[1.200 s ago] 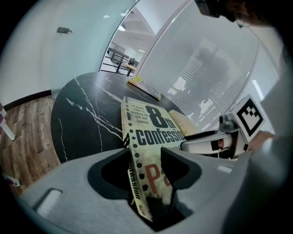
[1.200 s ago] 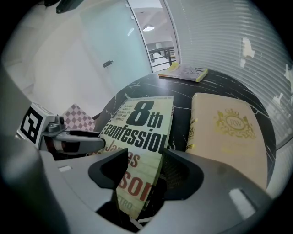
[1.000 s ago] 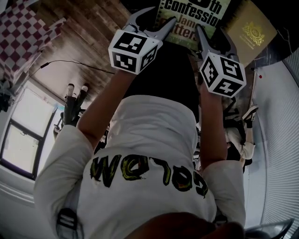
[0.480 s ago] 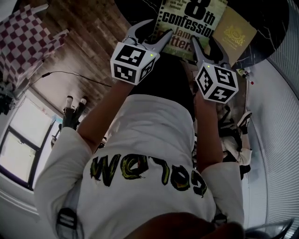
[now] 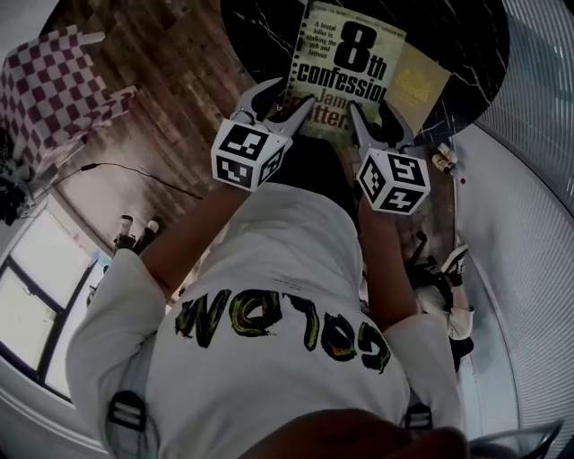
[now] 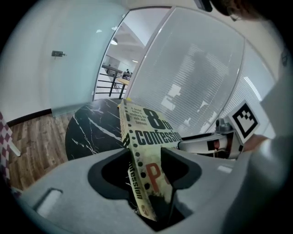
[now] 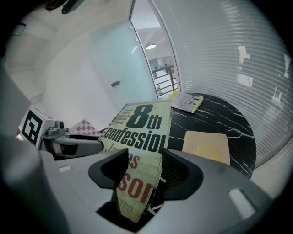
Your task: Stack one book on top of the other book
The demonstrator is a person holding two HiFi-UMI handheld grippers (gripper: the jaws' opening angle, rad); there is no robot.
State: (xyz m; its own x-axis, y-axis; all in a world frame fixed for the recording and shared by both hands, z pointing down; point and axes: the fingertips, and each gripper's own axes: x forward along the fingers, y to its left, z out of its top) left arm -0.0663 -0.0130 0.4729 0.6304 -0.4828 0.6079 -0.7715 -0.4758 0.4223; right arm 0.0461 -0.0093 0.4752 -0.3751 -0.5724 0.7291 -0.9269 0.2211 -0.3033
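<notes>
Left tool [image 6: 146,169]: jaws clamped on near left edge of green paperback book [image 5: 345,67]. Right tool [image 7: 144,171]: jaws clamped on near right edge of same book. Book held cover up over round black marble surface [image 5: 260,27]. Tan book [image 5: 417,82] flat on surface, just right of paperback.

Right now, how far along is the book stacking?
Done: left gripper and right gripper are each clamped on the 8th Confession book, held above the black table. In hand: the carry. Left: set it onto the tan book, lying flat and uncovered.
</notes>
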